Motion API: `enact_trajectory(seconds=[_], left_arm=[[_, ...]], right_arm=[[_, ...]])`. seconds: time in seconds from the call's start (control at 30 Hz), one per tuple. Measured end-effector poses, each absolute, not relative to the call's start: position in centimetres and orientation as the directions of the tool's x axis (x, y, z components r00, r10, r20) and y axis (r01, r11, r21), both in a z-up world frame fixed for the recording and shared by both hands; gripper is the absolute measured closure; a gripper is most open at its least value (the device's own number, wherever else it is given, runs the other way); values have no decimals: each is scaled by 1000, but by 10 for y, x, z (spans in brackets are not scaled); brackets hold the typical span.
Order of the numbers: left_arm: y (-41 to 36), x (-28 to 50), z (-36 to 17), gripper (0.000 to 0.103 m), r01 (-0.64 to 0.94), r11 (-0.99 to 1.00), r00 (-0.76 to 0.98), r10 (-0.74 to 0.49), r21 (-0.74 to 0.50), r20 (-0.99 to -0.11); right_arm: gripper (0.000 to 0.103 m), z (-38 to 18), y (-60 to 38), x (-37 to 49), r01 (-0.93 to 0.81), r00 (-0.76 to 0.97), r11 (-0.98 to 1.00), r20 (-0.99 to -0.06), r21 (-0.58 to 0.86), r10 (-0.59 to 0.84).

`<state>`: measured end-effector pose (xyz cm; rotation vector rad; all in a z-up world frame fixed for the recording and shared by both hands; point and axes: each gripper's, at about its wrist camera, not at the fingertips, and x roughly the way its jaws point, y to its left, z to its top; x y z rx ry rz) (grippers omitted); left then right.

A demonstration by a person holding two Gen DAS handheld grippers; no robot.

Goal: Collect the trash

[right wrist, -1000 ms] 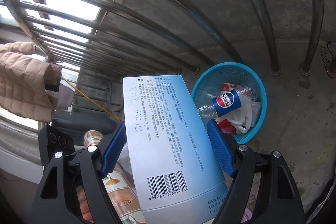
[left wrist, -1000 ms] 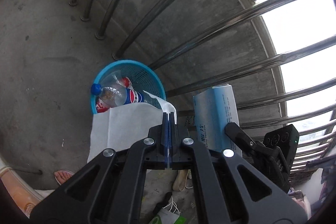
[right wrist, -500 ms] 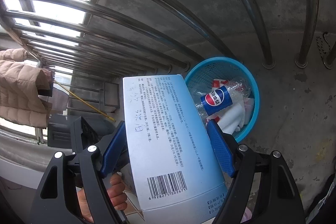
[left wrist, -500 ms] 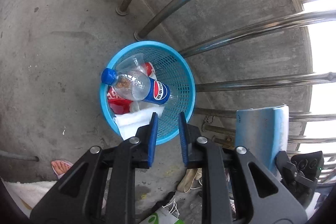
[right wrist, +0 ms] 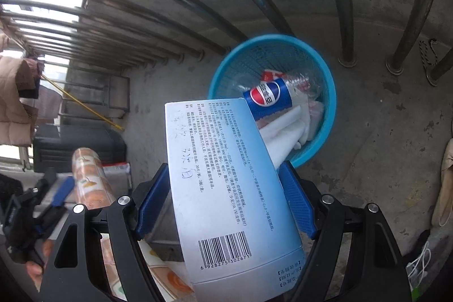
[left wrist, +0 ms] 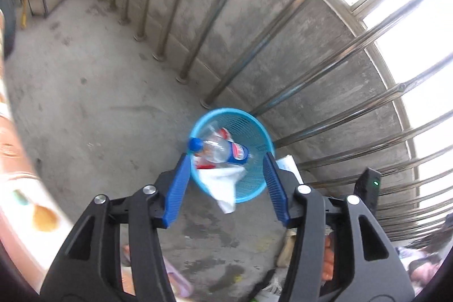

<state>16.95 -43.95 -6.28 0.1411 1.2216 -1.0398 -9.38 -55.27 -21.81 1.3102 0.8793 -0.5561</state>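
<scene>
Left gripper (left wrist: pixel 225 180) empty, jaws just opening, tissue (left wrist: pixel 223 184) draped over basket (left wrist: pixel 256 123) rim. Right gripper (right wrist: pixel 223 198) clamps box (right wrist: pixel 226 188) near basket; centre over opening before release.

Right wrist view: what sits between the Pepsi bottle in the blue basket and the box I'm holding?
In the right wrist view, white paper lies there, draped over the basket rim below the Pepsi bottle toward the box.

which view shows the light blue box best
The right wrist view. There the light blue box fills the middle, print and barcode readable, clamped between the right gripper pads. The left wrist view shows only a pale corner of it behind the blue basket.
</scene>
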Motion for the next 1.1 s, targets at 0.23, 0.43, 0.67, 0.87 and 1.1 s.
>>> enact_trajectory(seconds=[0.23, 0.43, 0.67, 0.87, 1.1], left_arm=[[-345, 172, -17, 44, 743, 584, 111, -590, -327, -800], [-282, 161, -1, 40, 752, 600, 192, -594, -272, -781], [-214, 149, 12, 31, 697, 675, 317, -593, -242, -740], [-176, 137, 20, 28, 674, 700, 377, -600, -235, -705], [-128, 111, 45, 11, 581, 785, 530, -565, -214, -633]], right_arm=[[28, -289, -550, -52, 866, 378, 254, -897, 430, 231], [25, -353, -572, -6, 929, 126, 316, -967, 193, 220], [25, -317, -573, -37, 958, 213, 183, -975, 220, 58], [25, -262, -564, -65, 952, 276, 159, -958, 261, -79], [22, -151, -498, -41, 833, 452, 438, -873, 339, -184]])
